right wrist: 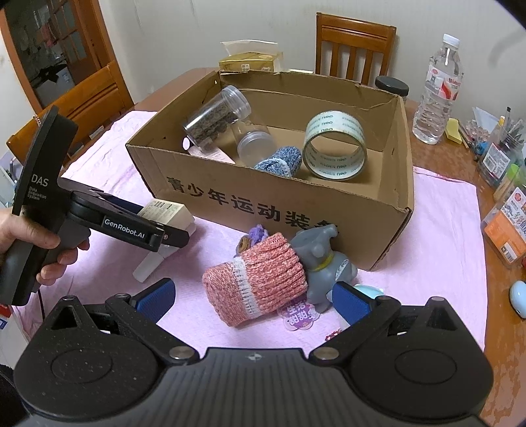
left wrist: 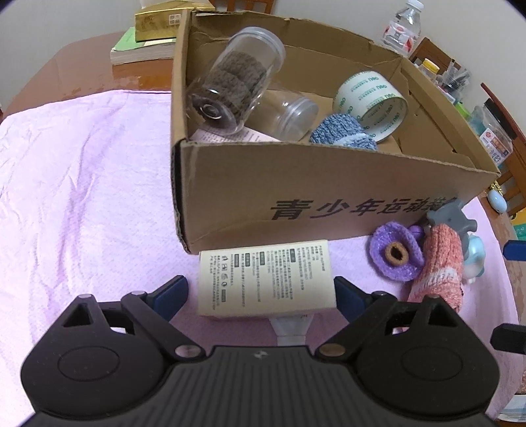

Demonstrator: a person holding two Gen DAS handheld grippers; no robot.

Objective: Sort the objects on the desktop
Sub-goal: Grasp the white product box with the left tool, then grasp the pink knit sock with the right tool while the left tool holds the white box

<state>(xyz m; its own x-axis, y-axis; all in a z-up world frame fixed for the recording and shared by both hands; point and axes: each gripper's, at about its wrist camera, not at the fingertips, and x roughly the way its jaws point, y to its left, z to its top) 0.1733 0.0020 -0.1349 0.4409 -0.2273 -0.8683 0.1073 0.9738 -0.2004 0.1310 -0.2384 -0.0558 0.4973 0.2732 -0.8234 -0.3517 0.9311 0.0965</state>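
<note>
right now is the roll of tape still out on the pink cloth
No, the roll of tape stands inside the cardboard box, beside the blue knit roll.

White wall (right wrist: pixel 263 29), wooden chairs (right wrist: pixel 355 46) (two) — glazed door (right wrist: pixel 59 42)

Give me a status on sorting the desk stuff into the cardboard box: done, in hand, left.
Done: the cardboard box already holds a tape roll, a blue knit roll and two clear jars.
In hand: the left gripper straddles the cream printed box, jaws open, not gripped.
Left: pink knit roll, purple knit piece, grey toy figure. The right gripper is open.
</note>
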